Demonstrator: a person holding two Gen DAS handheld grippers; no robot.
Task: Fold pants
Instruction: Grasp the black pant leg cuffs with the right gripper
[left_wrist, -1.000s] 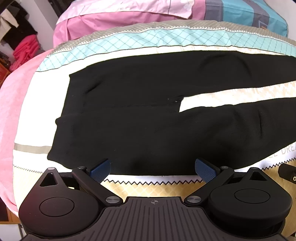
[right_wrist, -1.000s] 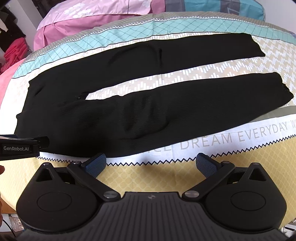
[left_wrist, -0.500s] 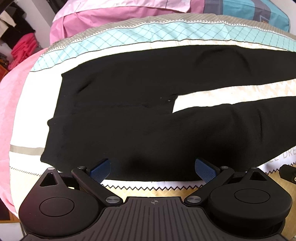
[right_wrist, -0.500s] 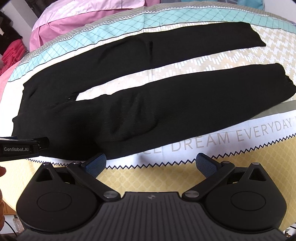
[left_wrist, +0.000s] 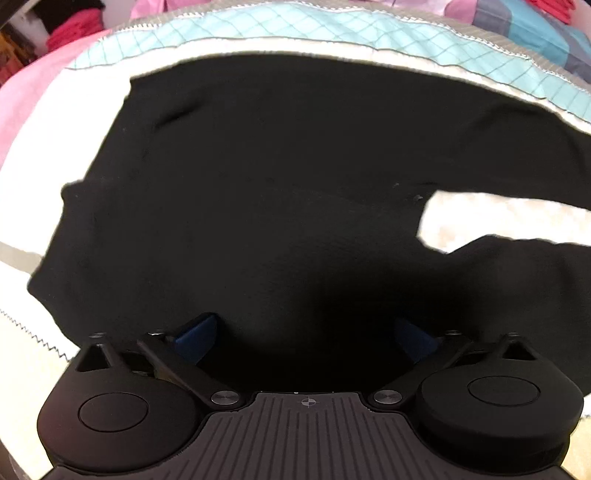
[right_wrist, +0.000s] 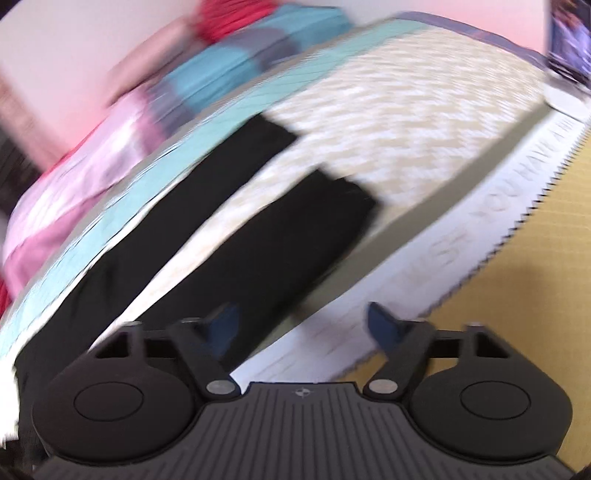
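Black pants (left_wrist: 280, 206) lie flat on the bed, waist to the left, legs running right. In the left wrist view my left gripper (left_wrist: 303, 334) is open and empty, close over the near hip and waist part, its blue fingertips (left_wrist: 195, 336) over the cloth. In the blurred right wrist view the two pant legs (right_wrist: 266, 236) run up toward their cuffs. My right gripper (right_wrist: 304, 325) is open and empty, with its left fingertip (right_wrist: 221, 325) over the near leg's edge.
The bed cover (right_wrist: 424, 122) has cream, teal and yellow bands with printed letters near the front edge. Pink and blue bedding (left_wrist: 532, 33) is heaped behind the pants. Red clothes (left_wrist: 74, 29) lie at the far left.
My left gripper has moved in low over the waist part, which now fills its view. My right gripper has swung fast to the right toward the cuffs, blurring its view.
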